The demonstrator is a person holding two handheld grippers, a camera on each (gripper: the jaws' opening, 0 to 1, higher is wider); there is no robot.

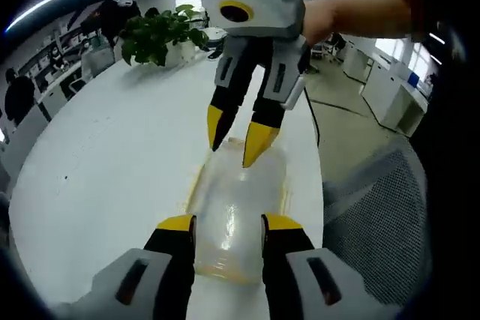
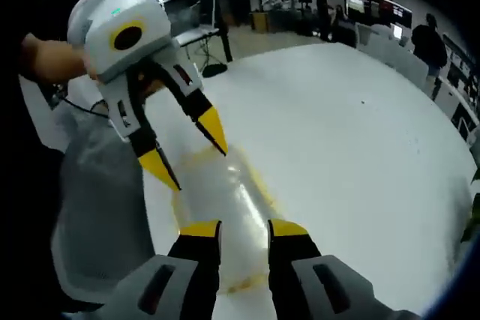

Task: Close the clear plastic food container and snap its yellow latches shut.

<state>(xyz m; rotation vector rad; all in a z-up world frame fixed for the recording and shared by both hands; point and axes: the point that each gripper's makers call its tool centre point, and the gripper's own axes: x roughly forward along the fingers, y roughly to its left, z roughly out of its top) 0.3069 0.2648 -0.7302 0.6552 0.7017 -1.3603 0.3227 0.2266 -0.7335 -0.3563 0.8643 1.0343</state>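
Observation:
The clear plastic container (image 1: 238,211) lies on the white table (image 1: 112,155), with yellow latches (image 1: 196,183) along its edges; blur hides whether the lid is seated. In the left gripper view my left gripper (image 1: 229,224) is open over the container's near end. My right gripper (image 1: 238,139) comes down from the top, open, its yellow tips just above the far end. In the right gripper view my right gripper (image 2: 244,230) stands open over the container (image 2: 225,204), and my left gripper (image 2: 187,148) hangs open opposite, over the other end.
A grey mesh chair (image 1: 382,215) (image 2: 97,207) stands at the table's edge beside the container. A potted plant (image 1: 161,35) sits at the table's far end. A person's hand (image 1: 337,13) holds the right gripper. Office desks and people are in the background.

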